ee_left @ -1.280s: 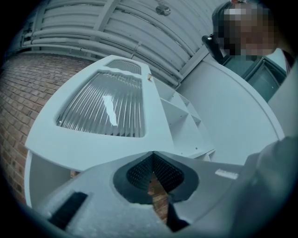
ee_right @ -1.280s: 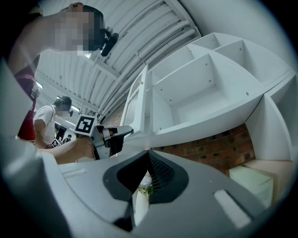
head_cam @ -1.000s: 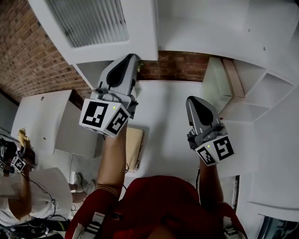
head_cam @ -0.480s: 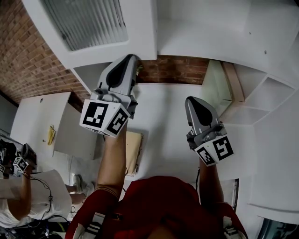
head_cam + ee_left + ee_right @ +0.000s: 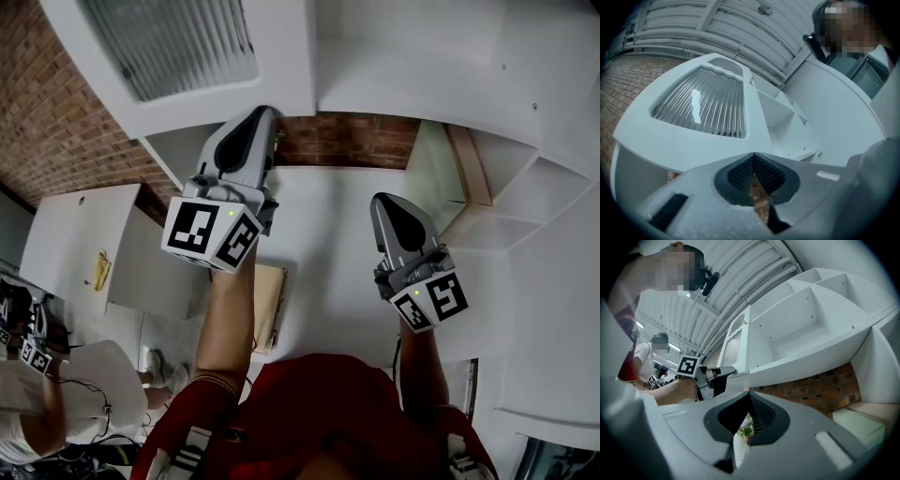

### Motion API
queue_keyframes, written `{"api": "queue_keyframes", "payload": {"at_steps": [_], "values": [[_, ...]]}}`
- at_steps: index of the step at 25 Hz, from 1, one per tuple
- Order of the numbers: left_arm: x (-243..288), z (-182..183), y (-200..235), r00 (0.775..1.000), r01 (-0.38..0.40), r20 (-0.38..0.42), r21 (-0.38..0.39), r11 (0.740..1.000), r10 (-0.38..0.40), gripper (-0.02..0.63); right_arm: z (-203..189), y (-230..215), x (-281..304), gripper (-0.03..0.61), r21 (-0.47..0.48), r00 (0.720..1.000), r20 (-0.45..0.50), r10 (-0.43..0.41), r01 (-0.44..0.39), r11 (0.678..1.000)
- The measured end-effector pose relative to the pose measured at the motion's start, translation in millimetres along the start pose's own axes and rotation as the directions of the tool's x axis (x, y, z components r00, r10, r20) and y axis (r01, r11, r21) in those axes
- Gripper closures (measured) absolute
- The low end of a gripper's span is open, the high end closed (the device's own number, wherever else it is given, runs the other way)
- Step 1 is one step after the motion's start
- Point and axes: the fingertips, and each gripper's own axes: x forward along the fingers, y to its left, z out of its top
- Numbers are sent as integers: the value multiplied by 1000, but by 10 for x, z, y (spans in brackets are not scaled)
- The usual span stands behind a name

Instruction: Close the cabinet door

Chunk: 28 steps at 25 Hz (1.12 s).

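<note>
The white cabinet door (image 5: 281, 56) with its ribbed glass pane (image 5: 178, 42) stands swung open at the upper left; it fills the left gripper view (image 5: 703, 103) and shows edge-on in the right gripper view (image 5: 736, 345). My left gripper (image 5: 267, 117) is shut and empty, its tip right at the door's lower edge; whether it touches I cannot tell. Its closed jaws (image 5: 753, 154) point up at the door. My right gripper (image 5: 382, 202) is shut, holds nothing and hangs apart from the door, below the open cabinet shelves (image 5: 525, 187). From there the left gripper (image 5: 723, 373) shows beside the door.
A brick wall (image 5: 56, 122) runs behind the cabinet. A white panel (image 5: 84, 244) lies at the left, a tan board (image 5: 270, 300) beside my left forearm. Another person (image 5: 37, 394) with marker cubes stands at the lower left. White shelf compartments (image 5: 806, 319) open to the right.
Both my grippers stay where they were. The other person at the lower left has lowered their marked gripper.
</note>
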Motion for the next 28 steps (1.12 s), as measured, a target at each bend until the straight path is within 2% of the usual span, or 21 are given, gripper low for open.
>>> {"api": "queue_keyframes", "payload": {"at_steps": [16,28], "values": [[-268,-112,-85,999,3,-39,-45,999,-5,614,79,215,-94,566,-16,1000,-10,-5,4,1000],[-720,-306,-690,992,104,-65,-116,988,-112,614,175,473,-204,566,-26,1000,-10,3,-3,1000]]}}
